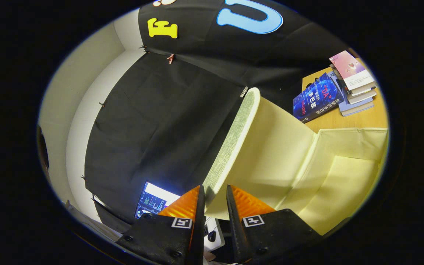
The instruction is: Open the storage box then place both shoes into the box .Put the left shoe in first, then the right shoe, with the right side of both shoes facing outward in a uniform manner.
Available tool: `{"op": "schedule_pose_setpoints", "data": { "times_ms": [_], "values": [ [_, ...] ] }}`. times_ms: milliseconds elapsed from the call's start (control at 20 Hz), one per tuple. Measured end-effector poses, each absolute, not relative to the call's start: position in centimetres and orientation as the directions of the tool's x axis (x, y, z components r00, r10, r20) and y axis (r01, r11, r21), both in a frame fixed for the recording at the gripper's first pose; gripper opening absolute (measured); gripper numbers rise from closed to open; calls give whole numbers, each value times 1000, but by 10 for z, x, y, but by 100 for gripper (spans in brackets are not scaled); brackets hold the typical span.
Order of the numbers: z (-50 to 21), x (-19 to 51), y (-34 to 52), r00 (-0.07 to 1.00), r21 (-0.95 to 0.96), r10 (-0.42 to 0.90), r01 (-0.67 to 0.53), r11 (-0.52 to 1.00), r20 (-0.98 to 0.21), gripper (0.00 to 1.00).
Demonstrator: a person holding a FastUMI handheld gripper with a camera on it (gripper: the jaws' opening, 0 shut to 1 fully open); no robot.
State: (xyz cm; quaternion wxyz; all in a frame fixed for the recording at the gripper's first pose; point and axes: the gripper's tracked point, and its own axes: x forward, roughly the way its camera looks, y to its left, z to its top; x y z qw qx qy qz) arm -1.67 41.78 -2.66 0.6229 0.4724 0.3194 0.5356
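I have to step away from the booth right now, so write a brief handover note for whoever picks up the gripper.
Gripper: fingers close together with the edge of the storage box lid between them; I cannot tell whether both press on it.
Storage box: lid raised and tilted back, pale fabric interior exposed, no shoe inside the part in view.
Stack of books on the wooden table beyond the box.
Done: box appears opened.
Left: let go of the lid, put in the left shoe, then the right, right sides facing outward.
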Motion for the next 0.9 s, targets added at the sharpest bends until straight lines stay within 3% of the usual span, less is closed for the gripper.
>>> {"op": "schedule_pose_setpoints", "data": {
  "times_ms": [200, 350, 650, 900],
  "values": [
    [-36, -14, 414, 232, 930, 970, -367, 24, 66, 72],
    [-57, -7, 395, 282, 912, 959, -384, 144, -32, 86],
    [-135, 3, 286, 396, 792, 846, -351, 500, -358, 87],
    [-198, 11, 167, 496, 693, 683, -203, 692, -536, 87]
  ]
}}
